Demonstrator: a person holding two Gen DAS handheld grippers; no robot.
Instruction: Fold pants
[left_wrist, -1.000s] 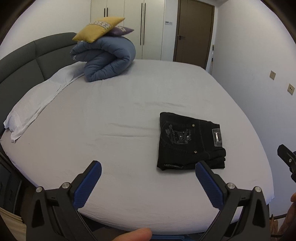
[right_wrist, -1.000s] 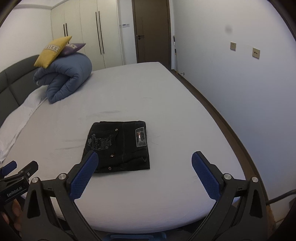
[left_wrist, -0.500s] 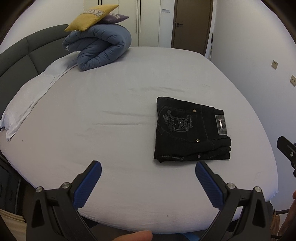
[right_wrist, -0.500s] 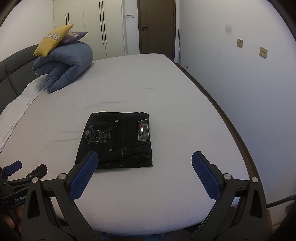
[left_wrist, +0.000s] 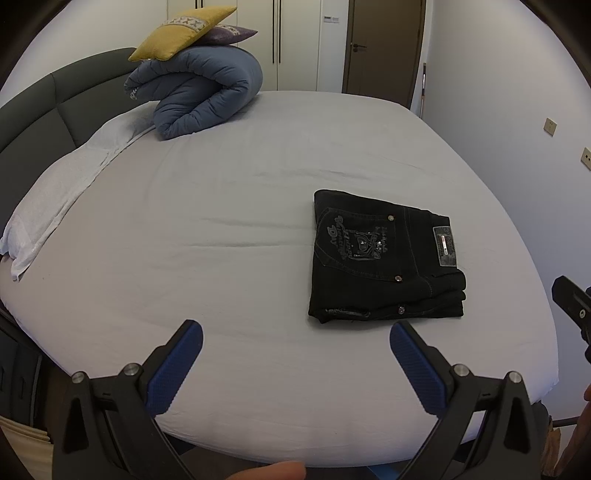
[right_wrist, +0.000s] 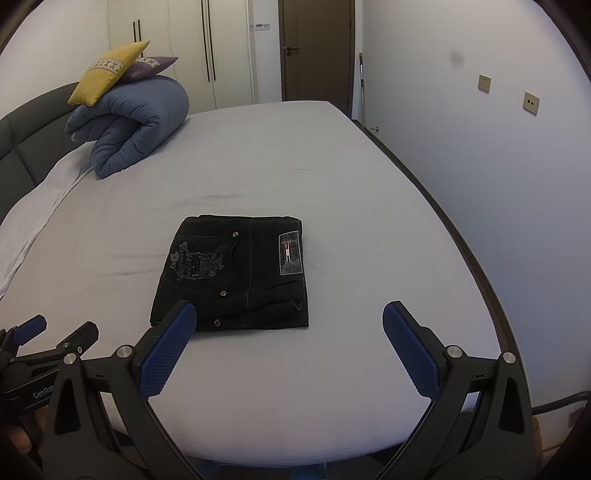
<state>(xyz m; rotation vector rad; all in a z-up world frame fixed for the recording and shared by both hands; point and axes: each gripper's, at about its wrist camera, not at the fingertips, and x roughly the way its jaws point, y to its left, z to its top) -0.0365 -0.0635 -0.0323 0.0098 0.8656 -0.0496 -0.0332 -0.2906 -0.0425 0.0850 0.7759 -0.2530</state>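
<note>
Black pants (left_wrist: 384, 258) lie folded into a compact rectangle on the grey bed sheet (left_wrist: 221, 236), back pocket and waist label facing up. In the right wrist view the pants (right_wrist: 236, 269) sit just beyond the blue pads. My left gripper (left_wrist: 295, 343) hovers open above the near edge of the bed, left of the pants, holding nothing. My right gripper (right_wrist: 284, 332) is open too, its left fingertip (right_wrist: 173, 332) overlapping the near left corner of the pants in the image; contact is not evident. The left gripper (right_wrist: 33, 339) shows at the lower left of the right wrist view.
A rolled blue duvet (left_wrist: 199, 96) with a yellow cushion (left_wrist: 181, 33) on top lies at the far left by the dark headboard (left_wrist: 48, 107). A white pillow (left_wrist: 62, 192) runs along the left edge. A wall (right_wrist: 498, 166) stands close on the right; a door (right_wrist: 317, 51) is behind.
Both grippers have moved closer to the bed and the pants, which now look larger and nearer. The pants have not moved, and both grippers stay open.
</note>
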